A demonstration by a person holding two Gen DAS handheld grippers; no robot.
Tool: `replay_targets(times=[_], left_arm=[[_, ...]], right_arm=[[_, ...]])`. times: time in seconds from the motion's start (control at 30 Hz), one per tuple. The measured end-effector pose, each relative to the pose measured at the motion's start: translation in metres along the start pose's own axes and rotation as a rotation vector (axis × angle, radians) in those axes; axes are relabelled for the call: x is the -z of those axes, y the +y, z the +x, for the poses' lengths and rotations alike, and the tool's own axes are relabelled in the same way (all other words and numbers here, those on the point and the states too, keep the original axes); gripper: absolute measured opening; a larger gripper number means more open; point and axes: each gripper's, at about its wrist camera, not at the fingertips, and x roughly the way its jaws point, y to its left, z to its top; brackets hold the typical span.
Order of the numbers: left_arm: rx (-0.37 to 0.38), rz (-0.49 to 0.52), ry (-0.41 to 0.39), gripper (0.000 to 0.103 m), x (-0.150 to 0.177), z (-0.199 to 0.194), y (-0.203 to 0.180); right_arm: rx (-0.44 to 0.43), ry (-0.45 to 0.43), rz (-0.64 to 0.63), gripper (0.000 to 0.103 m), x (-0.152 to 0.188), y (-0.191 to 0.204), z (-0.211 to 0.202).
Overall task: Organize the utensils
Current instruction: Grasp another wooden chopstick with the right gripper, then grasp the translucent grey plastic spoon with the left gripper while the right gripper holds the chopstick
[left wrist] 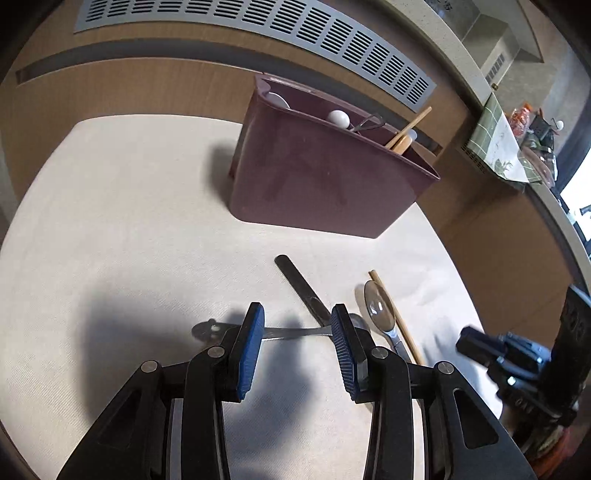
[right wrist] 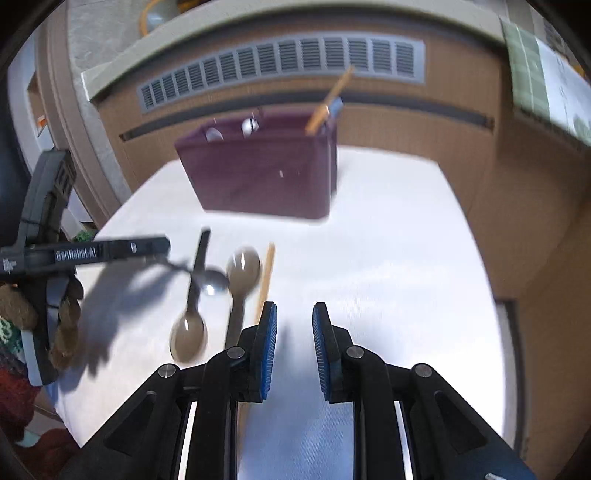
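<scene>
Writing: only readable text is on your left tool (right wrist: 162, 245) as seen from the right wrist cam, approx "SenRobot.AI", blurred. No labels readable on the utensils or the bin.
Left tool (left wrist: 297, 325): pads spread wide, low over the bench, straddling the thin handle of a metal spoon (left wrist: 295, 331) lying crosswise; pads either side of it, contact can't be told.
Right tool (right wrist: 294, 321): pads parted, narrower gap than your left, nothing between them, over bare cloth.
Loose utensils: dark-handled spoon (right wrist: 194, 295) crosses the metal spoon; clear plastic spoon (left wrist: 380, 308) just beside it, bowl twd the bin; single wooden chopstick (left wrist: 397, 317) next to that, closest to your right tool.
Bin: maroon utensil holder (left wrist: 325, 184) upright at the far side of the bench, well apart from the loose pile. Inside: chopsticks (left wrist: 406, 129) leaning at its right end, white rounded pieces + a wire loop further left; compartments can't be told.
Bench (left wrist: 110, 221): white cloth; open cloth to your left and betw pile and bin.
Edges: right bench edge near the chopstick side; far edge just behind the bin, against a wood panel w/ a grey vent grille (left wrist: 332, 33).
</scene>
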Motion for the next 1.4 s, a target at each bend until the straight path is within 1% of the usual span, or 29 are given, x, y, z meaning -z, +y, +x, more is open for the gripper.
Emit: replay_targets(times=[0.1, 0.17, 0.27, 0.43, 0.6, 0.63, 0.67, 0.7, 0.77, 0.83, 0.9, 1.0, 1.07, 1.1, 1.17, 1.27, 1.37, 1.4], left_arm=[[-0.044, 0.019, -0.016, 0.039, 0.01, -0.01, -0.005], [-0.064, 0.023, -0.023, 0.039, 0.012, -0.015, -0.006], [-0.083, 0.019, -0.019, 0.039, 0.022, -0.021, -0.005], [-0.125, 0.061, -0.007, 0.039, 0.036, -0.029, -0.009], [-0.104, 0.084, 0.007, 0.039, 0.044, -0.029, -0.023], [-0.101, 0.095, 0.011, 0.039, 0.046, -0.028, -0.028], [-0.101, 0.106, 0.016, 0.039, 0.047, -0.026, -0.032], [-0.101, 0.118, 0.023, 0.039, 0.048, -0.024, -0.036], [-0.102, 0.132, 0.037, 0.039, 0.049, -0.02, -0.043], [-0.084, 0.138, 0.051, 0.039, 0.048, -0.016, -0.051], [-0.047, 0.142, 0.063, 0.039, 0.045, -0.014, -0.062], [0.053, 0.142, 0.083, 0.039, 0.037, -0.006, -0.087], [0.093, 0.123, 0.12, 0.039, 0.033, 0.005, -0.097], [0.09, 0.118, 0.134, 0.039, 0.031, 0.01, -0.101], [0.054, 0.116, 0.147, 0.039, 0.03, 0.022, -0.108], [-0.022, 0.123, 0.154, 0.039, 0.03, 0.034, -0.114], [-0.08, 0.188, 0.135, 0.039, 0.032, 0.037, -0.126], [-0.091, 0.21, 0.133, 0.039, 0.034, 0.036, -0.126]], right_arm=[[-0.031, 0.031, 0.006, 0.019, 0.007, 0.002, 0.007], [-0.066, 0.045, -0.001, 0.019, 0.004, 0.005, 0.012], [-0.076, 0.057, -0.015, 0.019, -0.001, 0.012, 0.024], [-0.052, 0.086, -0.029, 0.015, -0.008, 0.019, 0.047], [-0.038, 0.089, -0.053, 0.014, -0.016, 0.023, 0.055], [-0.033, 0.087, -0.062, 0.013, -0.016, 0.024, 0.055], [-0.021, 0.082, -0.074, 0.007, -0.016, 0.025, 0.055], [-0.01, 0.073, -0.079, 0.004, -0.015, 0.023, 0.053], [0.031, 0.054, -0.052, 0.004, -0.014, 0.013, 0.049], [0.042, 0.054, 0.012, 0.004, -0.011, -0.008, 0.042], [0.052, 0.042, 0.058, 0.004, -0.008, -0.023, 0.035], [0.082, 0.011, 0.098, 0.004, 0.0, -0.041, 0.018], [0.084, -0.005, 0.116, 0.004, 0.004, -0.049, 0.008], [0.083, -0.013, 0.122, 0.004, 0.006, -0.052, 0.005], [0.079, -0.024, 0.123, 0.004, 0.01, -0.054, -0.001], [0.073, -0.029, 0.117, 0.004, 0.016, -0.055, -0.003], [0.058, -0.021, 0.136, 0.004, 0.02, -0.057, -0.001], [0.054, -0.014, 0.149, 0.006, 0.021, -0.059, 0.001]])
